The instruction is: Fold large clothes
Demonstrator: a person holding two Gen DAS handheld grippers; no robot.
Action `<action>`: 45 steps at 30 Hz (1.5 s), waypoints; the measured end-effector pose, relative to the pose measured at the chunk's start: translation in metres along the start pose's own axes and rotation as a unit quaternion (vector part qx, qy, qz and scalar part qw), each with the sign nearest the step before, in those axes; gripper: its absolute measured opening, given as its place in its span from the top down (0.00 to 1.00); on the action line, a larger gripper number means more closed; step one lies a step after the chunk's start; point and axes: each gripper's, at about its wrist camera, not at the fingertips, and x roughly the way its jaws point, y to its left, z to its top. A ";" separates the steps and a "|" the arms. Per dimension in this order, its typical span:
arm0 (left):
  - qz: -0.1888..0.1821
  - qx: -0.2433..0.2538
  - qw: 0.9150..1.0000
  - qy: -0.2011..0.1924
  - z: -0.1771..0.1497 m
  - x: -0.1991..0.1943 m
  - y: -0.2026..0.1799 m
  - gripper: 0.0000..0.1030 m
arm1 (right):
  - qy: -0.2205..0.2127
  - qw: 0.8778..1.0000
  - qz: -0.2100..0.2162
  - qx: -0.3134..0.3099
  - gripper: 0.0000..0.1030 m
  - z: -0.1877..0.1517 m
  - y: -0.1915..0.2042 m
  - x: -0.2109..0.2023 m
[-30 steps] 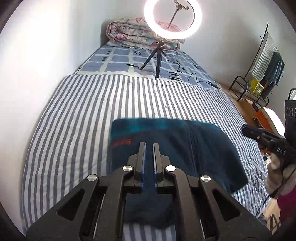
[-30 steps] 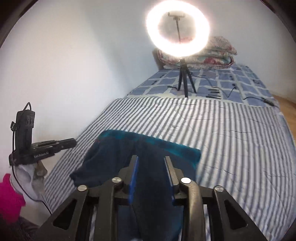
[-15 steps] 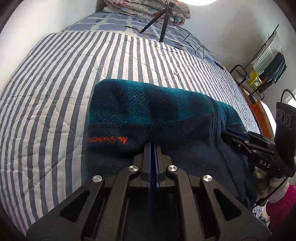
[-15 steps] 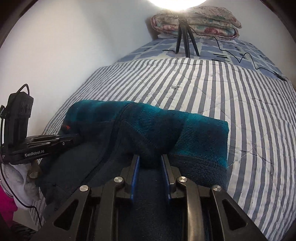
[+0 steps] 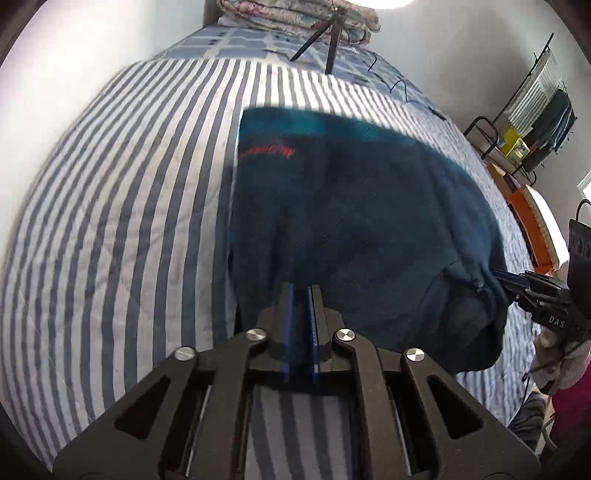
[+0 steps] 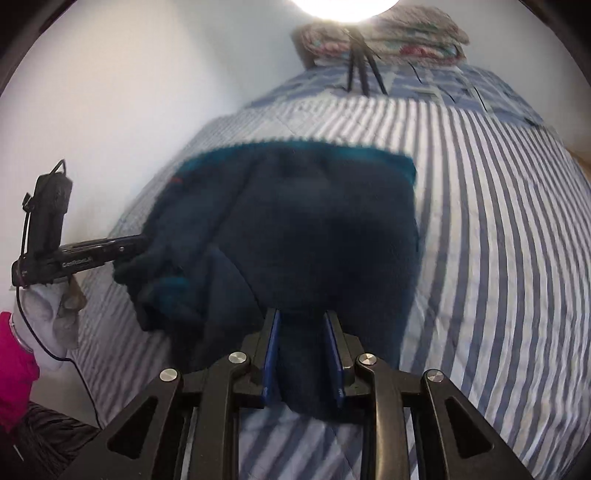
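Note:
A dark teal fleece (image 5: pixel 354 221) with a red chest logo (image 5: pixel 266 151) lies folded on the striped bed (image 5: pixel 110 229). My left gripper (image 5: pixel 301 291) is shut on the fleece's near edge, with fabric between its fingers. In the right wrist view the same fleece (image 6: pixel 317 229) fills the middle, and my right gripper (image 6: pixel 301 317) is shut on a thick fold of its near edge. Each gripper shows in the other's view, at the fleece's side: the right one (image 5: pixel 532 288), the left one (image 6: pixel 99 247).
A ring light's tripod (image 5: pixel 328 44) stands on the far checked part of the bed, before a folded floral quilt (image 5: pixel 295 14). A white wall runs along the bed's left side. A clothes rack (image 5: pixel 535 122) stands at the far right.
Both grippers have pulled back and risen, still holding the fleece's near edge. The fleece now looks smaller and farther away, stretched flatter on the bed.

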 end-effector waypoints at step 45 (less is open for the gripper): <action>-0.149 -0.225 0.963 0.002 0.003 -0.036 0.062 0.27 | -0.100 0.985 -0.002 0.142 0.05 -0.024 -0.056 -0.060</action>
